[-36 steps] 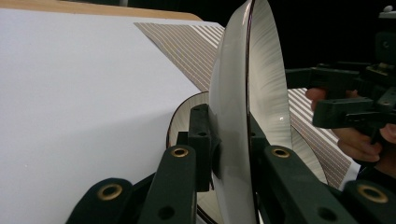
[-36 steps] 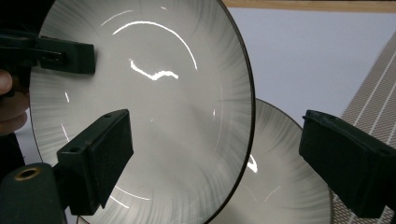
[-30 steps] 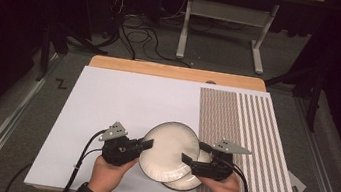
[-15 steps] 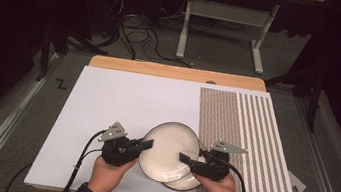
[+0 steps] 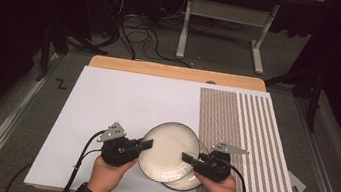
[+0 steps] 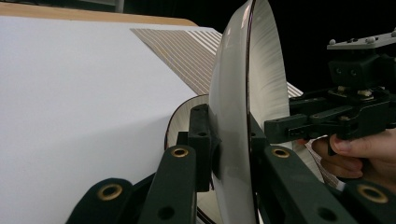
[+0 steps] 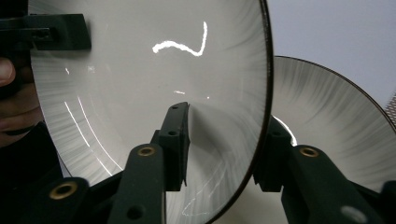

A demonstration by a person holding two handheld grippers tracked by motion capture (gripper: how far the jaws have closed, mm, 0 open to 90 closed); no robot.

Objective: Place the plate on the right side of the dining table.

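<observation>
I see two pale plates with dark rims. My left gripper (image 5: 147,144) is shut on the left rim of the upper plate (image 5: 168,151) and holds it tilted just above the lower plate (image 5: 189,183), which lies on the white board. In the left gripper view the pads pinch that rim (image 6: 233,116). My right gripper (image 5: 189,157) reaches the upper plate's right rim. Its jaws have just been closing and stand on either side of the plate (image 7: 140,70), with a small gap still showing. The lower plate (image 7: 327,126) lies behind.
A white board (image 5: 122,104) covers the table, with a brown striped mat (image 5: 248,137) along its right side. A wooden edge (image 5: 177,72) runs along the back. Beyond it are cables and a metal desk frame (image 5: 225,13) on the floor.
The right gripper's jaws have narrowed around the upper plate's right rim. The left gripper and the plate have kept their place.
</observation>
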